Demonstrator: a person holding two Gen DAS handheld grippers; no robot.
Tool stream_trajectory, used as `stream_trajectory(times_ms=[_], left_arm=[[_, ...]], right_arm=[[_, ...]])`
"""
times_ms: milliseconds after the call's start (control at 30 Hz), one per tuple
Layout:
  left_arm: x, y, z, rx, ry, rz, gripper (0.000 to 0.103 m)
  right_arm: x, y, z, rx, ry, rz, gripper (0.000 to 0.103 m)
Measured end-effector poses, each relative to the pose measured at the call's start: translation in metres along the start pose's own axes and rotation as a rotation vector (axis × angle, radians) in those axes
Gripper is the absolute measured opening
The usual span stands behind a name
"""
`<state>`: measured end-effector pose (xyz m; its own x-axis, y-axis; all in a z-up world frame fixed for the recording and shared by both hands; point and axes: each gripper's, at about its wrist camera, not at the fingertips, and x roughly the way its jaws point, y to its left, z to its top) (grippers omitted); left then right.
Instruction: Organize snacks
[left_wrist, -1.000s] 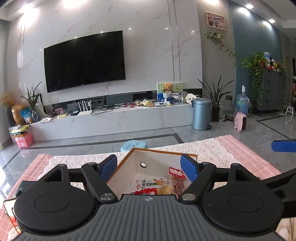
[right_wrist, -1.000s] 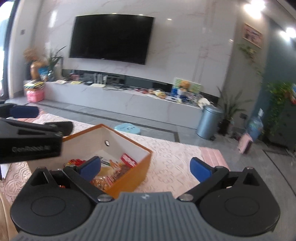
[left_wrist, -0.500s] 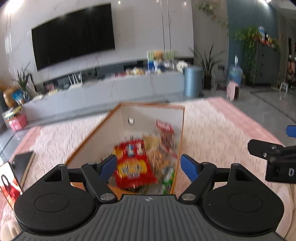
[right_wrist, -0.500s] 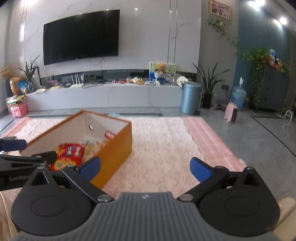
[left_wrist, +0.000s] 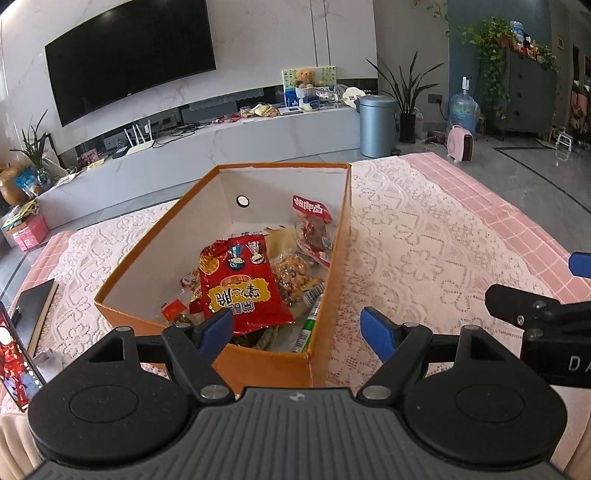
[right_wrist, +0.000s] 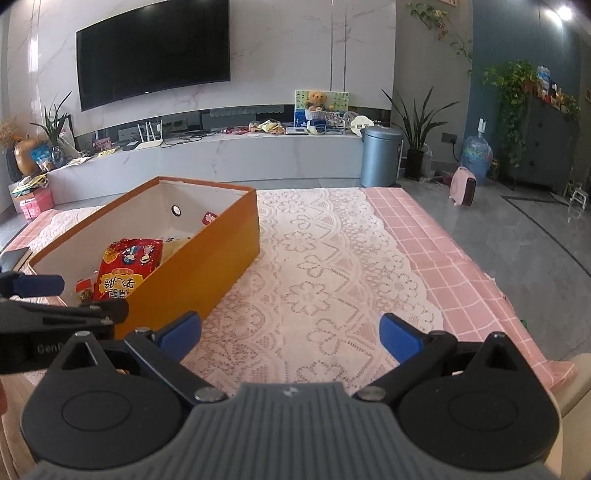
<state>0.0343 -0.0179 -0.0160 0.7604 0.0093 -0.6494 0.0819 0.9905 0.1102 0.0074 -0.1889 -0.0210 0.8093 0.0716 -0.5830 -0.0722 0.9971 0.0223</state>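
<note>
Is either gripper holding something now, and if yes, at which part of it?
Nothing is held. The left gripper and the right gripper both have open, empty jaws.

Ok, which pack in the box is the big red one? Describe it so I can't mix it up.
Find the orange box on the lace tablecloth, just ahead of the open left gripper. At its near end, on top of the pile, lies the big red snack bag. Unlike the clear packs beside it, it is opaque bright red with a yellow label band and cartoon faces.
</note>
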Motion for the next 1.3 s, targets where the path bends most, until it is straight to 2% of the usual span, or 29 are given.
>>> stream_trajectory(times_ms=[1300], left_arm=[[-0.0030,0.0020,-0.0017,-0.012,0.014,-0.012,0.091]], right_arm=[[0.0032,0.0027,-0.0001,0.013,0.030,0.008,0.099]])
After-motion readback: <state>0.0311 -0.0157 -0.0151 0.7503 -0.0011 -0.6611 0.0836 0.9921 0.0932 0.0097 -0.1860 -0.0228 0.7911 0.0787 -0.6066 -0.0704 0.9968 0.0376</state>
